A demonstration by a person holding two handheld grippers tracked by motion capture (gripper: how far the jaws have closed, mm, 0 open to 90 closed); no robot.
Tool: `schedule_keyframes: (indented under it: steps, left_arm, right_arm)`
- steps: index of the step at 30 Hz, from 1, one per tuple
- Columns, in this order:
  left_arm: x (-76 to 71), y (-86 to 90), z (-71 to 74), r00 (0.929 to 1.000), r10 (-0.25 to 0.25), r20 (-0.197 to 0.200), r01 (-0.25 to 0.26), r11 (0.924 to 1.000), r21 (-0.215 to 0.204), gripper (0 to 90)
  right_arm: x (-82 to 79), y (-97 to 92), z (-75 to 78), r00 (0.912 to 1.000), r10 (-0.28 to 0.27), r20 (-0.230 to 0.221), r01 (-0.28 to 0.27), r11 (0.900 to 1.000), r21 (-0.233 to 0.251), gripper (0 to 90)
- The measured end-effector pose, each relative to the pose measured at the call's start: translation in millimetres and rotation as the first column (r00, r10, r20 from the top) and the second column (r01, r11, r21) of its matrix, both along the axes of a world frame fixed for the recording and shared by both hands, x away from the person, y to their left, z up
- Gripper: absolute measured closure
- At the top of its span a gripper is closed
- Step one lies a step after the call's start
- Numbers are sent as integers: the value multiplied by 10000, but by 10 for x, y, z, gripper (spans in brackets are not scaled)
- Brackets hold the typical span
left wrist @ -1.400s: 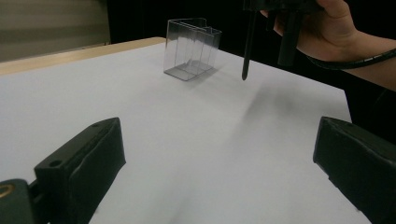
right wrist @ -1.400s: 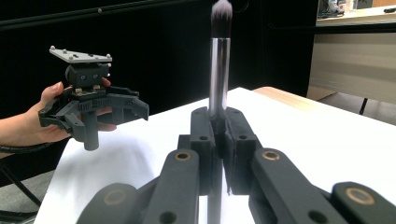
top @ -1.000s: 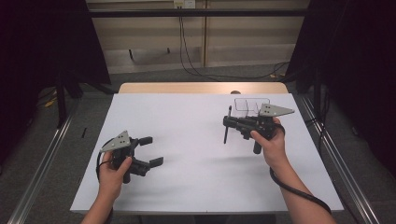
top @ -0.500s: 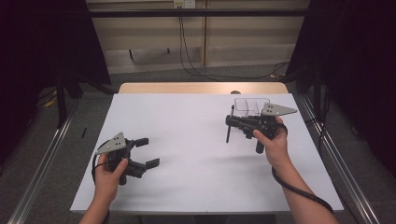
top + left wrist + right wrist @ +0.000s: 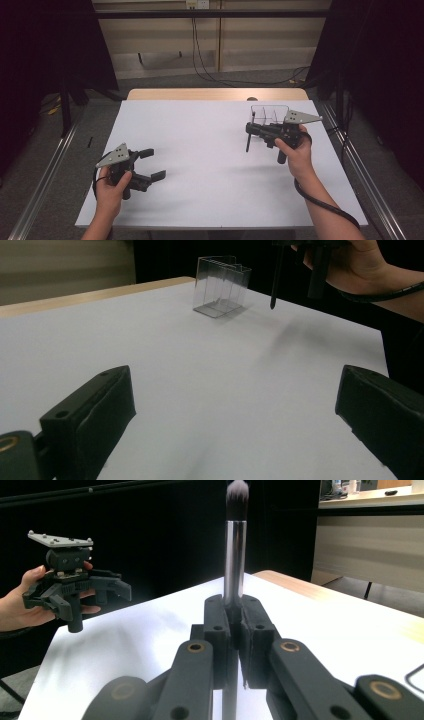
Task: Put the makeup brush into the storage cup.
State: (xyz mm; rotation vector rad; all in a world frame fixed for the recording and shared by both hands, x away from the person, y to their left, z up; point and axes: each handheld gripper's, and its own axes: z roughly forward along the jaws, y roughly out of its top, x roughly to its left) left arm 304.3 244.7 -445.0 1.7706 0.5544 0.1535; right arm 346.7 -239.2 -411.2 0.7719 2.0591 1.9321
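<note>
Right gripper view: claw (image 5: pixel 234 625) clamps slender metallic brush (image 5: pixel 234 555).

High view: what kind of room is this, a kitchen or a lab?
Probably a lab or test room, not a kitchen. A plain white table stands between dark curtains, cables hang down the back wall, and metal rails run along the grey floor.

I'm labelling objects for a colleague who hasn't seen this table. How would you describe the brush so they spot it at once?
Start at the white table and go to its far right side, beside the clear plastic organizer. There the right gripper clamps a slim makeup brush: shiny dark handle, soft bristle tuft, held upright above the table.
</note>
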Motion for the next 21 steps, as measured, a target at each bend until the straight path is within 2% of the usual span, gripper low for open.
schedule_keyframes:
  steps: [7, 21]
  left_arm:
    - [-24, 72, -14, 10000, 88, 28, -88, 9999, 137, 24]
    - [-49, 89, -35, 9999, 144, -24, -144, 9996, 263, 23]
  right_arm:
    - [14, -76, 13, 9998, -223, 3, 223, 9998, -6, 847]
    - [34, -133, 33, 9992, -388, 25, 388, 9992, -26, 847]
